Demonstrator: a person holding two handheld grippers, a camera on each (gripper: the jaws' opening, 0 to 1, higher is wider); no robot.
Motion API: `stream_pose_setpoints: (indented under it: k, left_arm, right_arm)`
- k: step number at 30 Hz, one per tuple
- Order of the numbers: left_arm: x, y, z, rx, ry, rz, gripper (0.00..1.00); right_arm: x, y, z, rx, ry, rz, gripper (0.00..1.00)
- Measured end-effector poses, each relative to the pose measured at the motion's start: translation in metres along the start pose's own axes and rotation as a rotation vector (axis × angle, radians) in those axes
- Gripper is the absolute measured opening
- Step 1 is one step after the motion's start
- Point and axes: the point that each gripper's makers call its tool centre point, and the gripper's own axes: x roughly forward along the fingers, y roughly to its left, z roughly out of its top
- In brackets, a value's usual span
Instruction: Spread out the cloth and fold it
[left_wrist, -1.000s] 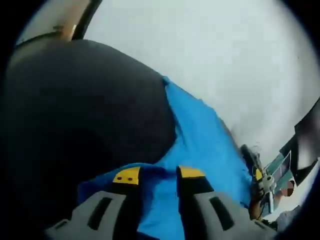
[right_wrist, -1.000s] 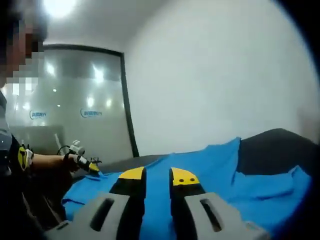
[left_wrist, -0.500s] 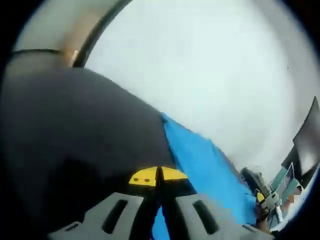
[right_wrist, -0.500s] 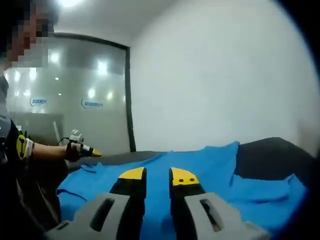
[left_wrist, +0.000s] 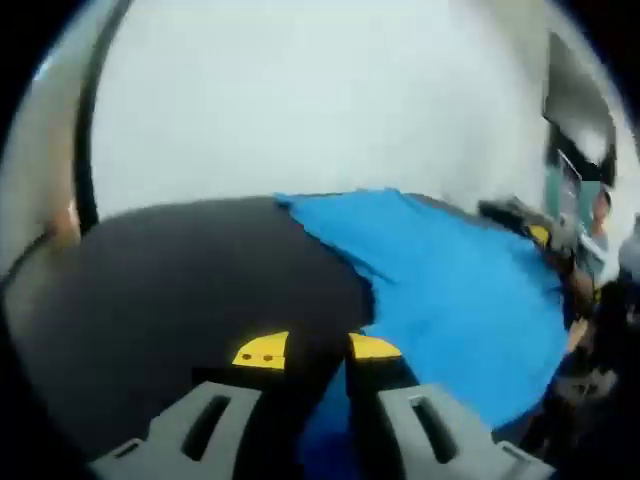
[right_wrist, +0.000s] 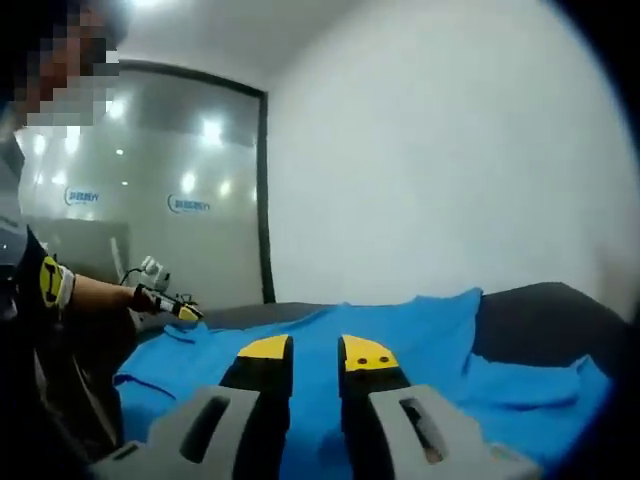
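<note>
A bright blue cloth (left_wrist: 450, 280) lies spread over a dark table (left_wrist: 170, 290). In the left gripper view its near edge runs down between the jaws of my left gripper (left_wrist: 318, 349), which stand apart; whether they touch the cloth is unclear. In the right gripper view the cloth (right_wrist: 420, 330) stretches ahead of my right gripper (right_wrist: 315, 351), whose yellow-tipped jaws are parted over the fabric. The left gripper (right_wrist: 175, 305) shows far left in this view at the cloth's far corner. The right gripper (left_wrist: 535, 232) appears blurred at the cloth's other end.
A white wall (right_wrist: 430, 160) rises behind the table, with a glass partition (right_wrist: 150, 200) to its left. The person's sleeve (right_wrist: 50, 285) and body stand at the left. The bare dark tabletop (right_wrist: 540, 320) shows to the right of the cloth.
My left gripper's jaws, shut half a second ago, now stand apart, and its view has swung right over the cloth. In the right gripper view the left gripper dropped to the cloth's corner.
</note>
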Motion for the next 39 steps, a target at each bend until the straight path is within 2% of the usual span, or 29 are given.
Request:
stream_pose_setpoints:
  k: [1,2,5,6,9,10,11,12,13,15,17,18,20,22,24,26,27,30,31,32,33,34,36,37,39]
  left_arm:
    - [-0.001,-0.002,-0.003,0.031,0.019,-0.014,0.23]
    - [0.000,-0.008,-0.006,0.051,0.051,-0.060,0.23]
    - [0.010,-0.025,-0.013,0.029,0.089,-0.195,0.24]
    - [0.014,-0.025,-0.016,0.027,0.094,-0.200,0.25]
    - [0.024,-0.022,-0.043,0.098,0.215,-0.205,0.27]
    - [0.030,-0.028,-0.024,0.014,0.099,-0.222,0.27]
    - [0.033,-0.030,-0.025,0.041,0.116,-0.248,0.26]
    - [0.035,-0.032,-0.031,0.076,0.153,-0.247,0.25]
    - [0.036,-0.037,-0.025,0.086,0.113,-0.274,0.23]
    - [0.035,-0.043,-0.026,0.048,0.127,-0.324,0.12]
    - [0.032,-0.031,-0.022,0.087,0.119,-0.283,0.01]
    - [0.027,-0.031,-0.018,0.090,0.112,-0.290,0.00]
    - [0.021,-0.027,-0.005,0.041,0.055,-0.286,0.00]
    - [0.011,-0.019,0.003,0.063,0.024,-0.249,0.00]
    - [0.003,-0.015,0.004,0.088,0.033,-0.225,0.00]
    - [-0.001,-0.009,0.006,0.073,0.016,-0.207,0.00]
    - [0.000,-0.006,0.009,0.062,-0.006,-0.194,0.00]
    - [0.007,-0.002,0.007,0.054,-0.020,-0.156,0.00]
    - [0.013,0.011,0.003,0.056,-0.004,-0.068,0.00]
    - [0.016,0.022,-0.009,0.120,0.064,0.000,0.00]
    - [0.016,0.019,-0.020,0.179,0.127,-0.021,0.00]
    - [0.016,0.009,-0.025,0.179,0.146,-0.065,0.00]
    - [0.011,-0.008,-0.021,0.122,0.113,-0.137,0.01]
    - [0.008,-0.011,-0.015,0.126,0.085,-0.147,0.03]
    - [0.004,-0.009,-0.001,0.097,0.023,-0.129,0.08]
  right_arm:
    - [0.001,0.000,-0.001,-0.001,0.004,0.002,0.15]
    - [0.001,0.000,-0.001,-0.002,0.006,0.005,0.15]
    - [0.002,0.000,-0.002,-0.002,0.011,0.006,0.15]
    - [0.002,-0.001,-0.001,-0.001,0.007,0.003,0.15]
    - [-0.001,-0.002,0.002,0.009,-0.010,-0.003,0.15]
    - [-0.001,-0.003,0.003,0.014,-0.013,-0.003,0.15]
    - [-0.001,-0.003,0.003,0.018,-0.013,-0.002,0.15]
    - [0.000,-0.004,0.003,0.022,-0.011,-0.002,0.15]
    - [0.000,-0.004,0.002,0.023,-0.007,-0.003,0.15]
    - [0.001,-0.004,0.001,0.021,-0.002,-0.005,0.15]
    - [0.000,-0.004,0.001,0.019,0.001,-0.005,0.15]
    - [0.000,-0.004,0.001,0.017,0.001,-0.006,0.15]
    - [0.000,-0.005,0.001,0.013,0.001,-0.010,0.15]
    - [0.000,-0.005,0.001,0.013,0.003,-0.012,0.15]
    - [-0.001,-0.006,0.001,0.014,0.002,-0.014,0.15]
    - [-0.001,-0.006,0.001,0.017,0.002,-0.016,0.15]
    - [-0.001,-0.007,0.001,0.017,0.002,-0.018,0.15]
    - [0.000,-0.010,-0.005,0.010,0.030,-0.041,0.15]
    - [-0.001,-0.015,-0.013,-0.012,0.075,-0.066,0.15]
    - [0.000,-0.017,-0.017,-0.032,0.099,-0.078,0.15]
    - [0.002,-0.015,-0.020,-0.058,0.115,-0.076,0.15]
    - [0.003,-0.013,-0.019,-0.060,0.108,-0.067,0.15]
    - [0.002,-0.007,-0.017,-0.078,0.101,-0.044,0.15]
    - [0.001,-0.005,-0.017,-0.085,0.099,-0.041,0.15]
    - [0.001,-0.006,-0.015,-0.090,0.092,-0.042,0.15]
